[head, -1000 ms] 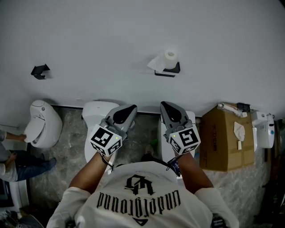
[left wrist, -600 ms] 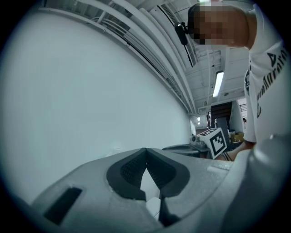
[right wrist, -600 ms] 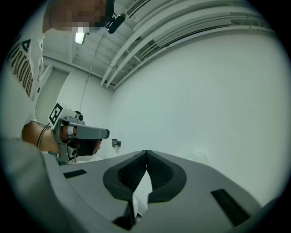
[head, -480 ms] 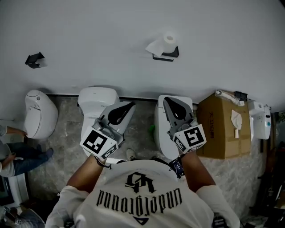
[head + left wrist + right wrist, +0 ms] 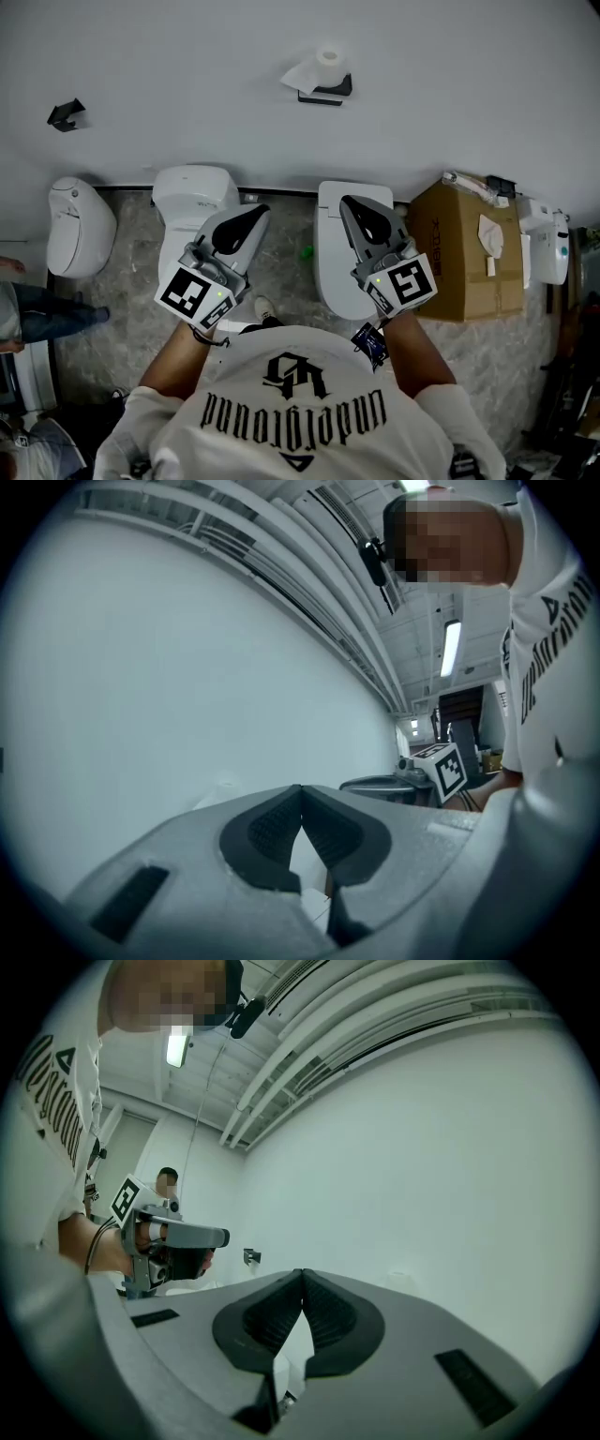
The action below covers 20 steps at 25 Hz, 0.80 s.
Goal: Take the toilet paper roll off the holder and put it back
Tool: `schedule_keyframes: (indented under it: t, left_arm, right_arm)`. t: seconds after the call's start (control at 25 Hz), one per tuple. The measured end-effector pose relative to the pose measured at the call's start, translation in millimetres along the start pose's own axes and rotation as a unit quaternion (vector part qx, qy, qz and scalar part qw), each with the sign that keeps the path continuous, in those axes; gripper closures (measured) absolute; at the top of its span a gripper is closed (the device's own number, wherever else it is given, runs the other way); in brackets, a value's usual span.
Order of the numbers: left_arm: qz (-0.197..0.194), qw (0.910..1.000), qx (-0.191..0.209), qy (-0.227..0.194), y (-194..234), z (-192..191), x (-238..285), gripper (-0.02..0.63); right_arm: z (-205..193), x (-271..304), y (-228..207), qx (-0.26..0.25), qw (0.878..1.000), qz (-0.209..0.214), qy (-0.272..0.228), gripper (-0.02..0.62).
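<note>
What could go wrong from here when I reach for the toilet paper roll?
The left gripper and right gripper are both shut and empty, short of the toilet paper roll; arriving closed could knock it off its holder.
A loose sheet hangs off the roll; pinching that would probably unwind it.
A toilet stands below; a dropped roll may land there.

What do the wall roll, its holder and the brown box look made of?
The roll looks like soft white tissue paper, a loose sheet hanging. The holder is matte black, metal or plastic, unclear. The box looks like dull brown cardboard with flaps.
</note>
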<state>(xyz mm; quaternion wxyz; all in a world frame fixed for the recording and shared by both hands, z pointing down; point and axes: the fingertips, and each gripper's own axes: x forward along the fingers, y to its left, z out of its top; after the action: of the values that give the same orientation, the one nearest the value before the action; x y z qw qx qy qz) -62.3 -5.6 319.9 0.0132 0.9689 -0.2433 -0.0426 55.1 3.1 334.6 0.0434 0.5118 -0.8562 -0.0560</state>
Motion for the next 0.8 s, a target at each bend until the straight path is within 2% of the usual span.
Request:
schedule_keyframes:
  t: [0.24,0.56,0.8]
  left_arm:
    - [0.040,0.9992,-0.008,0.006,-51,-9,-6,0.592]
    - [0.060,0.9981,0.010,0.010,-172,-29,-13,0.592]
    - [0.082,0.9964,0.006,0.022,-237,-49,-31,0.592]
  right_arm:
    - [-7,-73,-9,-0.001,1.000,0.021,-0.004,0.583]
    - [-27,-186,-8,-0.001,0.998,0.068,0.008,0.583]
    - [-35,-254,4,0.000,0.996,0.090,0.005,0.583]
